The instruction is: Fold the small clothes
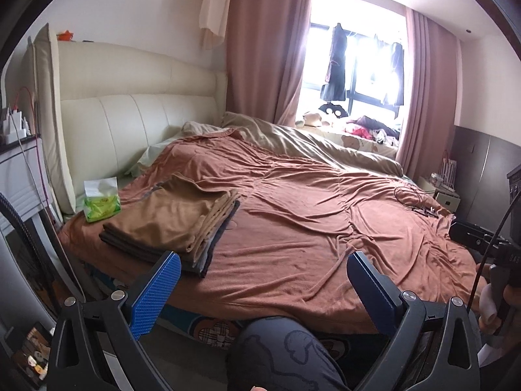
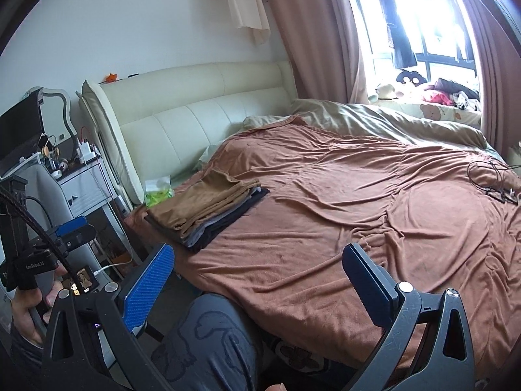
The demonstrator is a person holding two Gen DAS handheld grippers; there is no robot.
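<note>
With my left claw [image 1: 263, 280] and right claw [image 2: 259, 277] both spread wide and holding nothing, a careless reach could topple or rumple the stack of folded clothes [image 1: 172, 218], tan piece atop greys, lying near the bed's [image 1: 325, 228] headboard-side corner.

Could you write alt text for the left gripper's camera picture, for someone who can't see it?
A stack of folded clothes, tan on top, lies near the edge of a bed covered in a rust-brown sheet. The left gripper hangs open and empty over the bed's near edge. A green tissue pack sits beside the stack.
</note>
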